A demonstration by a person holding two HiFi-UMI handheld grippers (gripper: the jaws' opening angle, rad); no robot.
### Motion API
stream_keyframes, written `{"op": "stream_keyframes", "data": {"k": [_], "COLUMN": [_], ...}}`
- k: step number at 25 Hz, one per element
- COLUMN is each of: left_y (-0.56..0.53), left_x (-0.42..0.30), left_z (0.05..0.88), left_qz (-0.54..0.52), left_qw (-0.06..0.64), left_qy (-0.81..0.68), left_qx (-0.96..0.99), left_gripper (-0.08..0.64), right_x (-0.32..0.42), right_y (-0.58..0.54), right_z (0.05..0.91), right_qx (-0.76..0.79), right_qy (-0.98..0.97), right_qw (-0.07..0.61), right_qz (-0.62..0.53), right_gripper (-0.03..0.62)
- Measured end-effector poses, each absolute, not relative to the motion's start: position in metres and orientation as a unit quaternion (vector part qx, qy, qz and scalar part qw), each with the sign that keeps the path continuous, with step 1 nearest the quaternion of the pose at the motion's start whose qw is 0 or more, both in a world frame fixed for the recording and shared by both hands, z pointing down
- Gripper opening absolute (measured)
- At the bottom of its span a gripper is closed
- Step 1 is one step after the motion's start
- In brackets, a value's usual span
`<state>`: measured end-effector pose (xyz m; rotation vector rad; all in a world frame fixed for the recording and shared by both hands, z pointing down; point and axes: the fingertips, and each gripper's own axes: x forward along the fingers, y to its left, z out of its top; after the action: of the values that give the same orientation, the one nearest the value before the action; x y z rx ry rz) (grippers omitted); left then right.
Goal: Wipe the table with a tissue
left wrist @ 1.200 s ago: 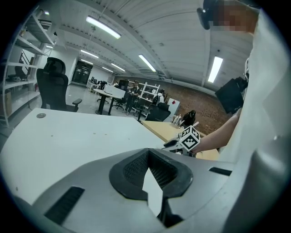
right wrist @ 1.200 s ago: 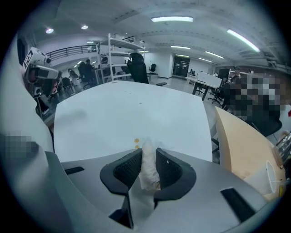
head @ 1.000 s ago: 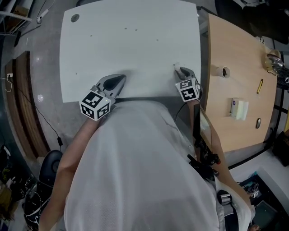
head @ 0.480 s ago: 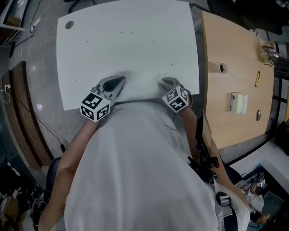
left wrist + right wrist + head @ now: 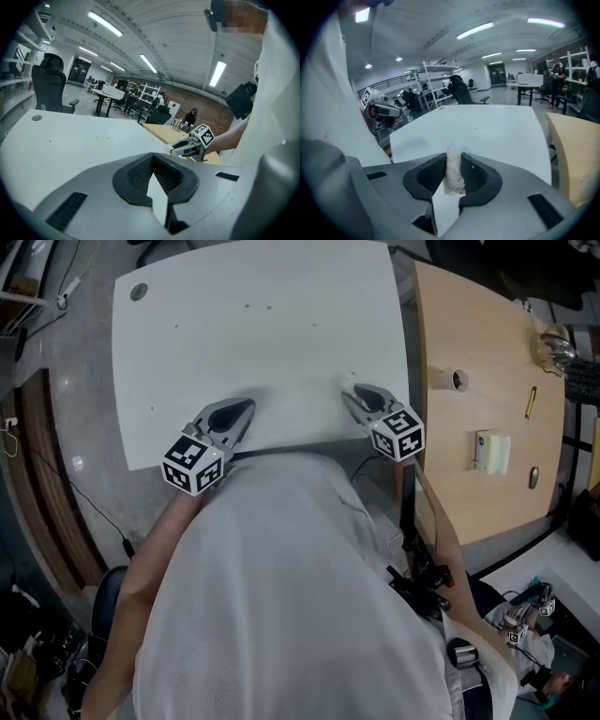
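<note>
I am holding the tissue [image 5: 453, 176] in my right gripper [image 5: 453, 159], whose fingers [image 5: 476, 176] are clamping on it from both sides. The tissue is looking like a small crumpled white wad, squeezed into an upright roll, with a ragged end poking out past the fingertips. It is hanging over the near right part of the white table [image 5: 262, 343]; I cannot tell whether it is touching the surface.

My left gripper [image 5: 153, 159] is lying near the table's front edge, well apart from the right one. Its fingers [image 5: 136, 176] are meeting at the tips with nothing between them.

The right gripper view is showing the tissue's creased texture and how the pads are pressing on it. In the head view the tissue [image 5: 349, 382] is showing only as a pale speck at the tip of the right gripper [image 5: 355, 395]. The head view, in turn, is showing both grippers at once, the left gripper [image 5: 244, 409] included, and a wooden table [image 5: 487, 512] standing just beside the white one on the right. The left gripper view is catching the right gripper [image 5: 190, 146] from the side, and the right gripper view is catching the left gripper [image 5: 382, 110].

I am counting one tissue, two grippers and two tables.
</note>
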<state>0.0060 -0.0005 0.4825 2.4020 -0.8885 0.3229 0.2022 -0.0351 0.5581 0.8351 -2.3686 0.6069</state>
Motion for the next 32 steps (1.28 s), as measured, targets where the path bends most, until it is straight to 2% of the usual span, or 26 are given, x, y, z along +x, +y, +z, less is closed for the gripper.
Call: {"op": "stream_keyframes", "data": {"k": [4,9,15,24,32], "left_y": [0.002,0.0,0.004,0.018,0.03], "left_x": [0.008,0.014,0.015,0.002,-0.011], "left_z": [0.482,0.481,0.476,0.48,0.482], "left_qz": [0.122,0.123,0.121,0.117,0.119], "left_qw": [0.278,0.274,0.27,0.275,0.277], "left_qy": [-0.337,-0.347,-0.364,-0.382,-0.385], "left_qx": [0.892,0.888,0.883,0.875,0.872], "left_gripper": [0.005,0.005,0.005,0.004,0.004], "right_x": [0.269,0.311,0.304,0.29,0.247], "right_y": [-0.072,-0.095,-0.099,-0.1,-0.086], "right_z": [0.552,0.58,0.617,0.622,0.621], "right_qx": [0.405,0.44,0.423,0.46,0.424], "right_qy": [-0.842,-0.805,-0.795,-0.785,-0.805], "right_qw": [0.273,0.32,0.369,0.327,0.332], "right_qz": [0.231,0.235,0.23,0.255,0.249], "right_gripper": [0.097,0.097,0.097,0.097,0.097]}}
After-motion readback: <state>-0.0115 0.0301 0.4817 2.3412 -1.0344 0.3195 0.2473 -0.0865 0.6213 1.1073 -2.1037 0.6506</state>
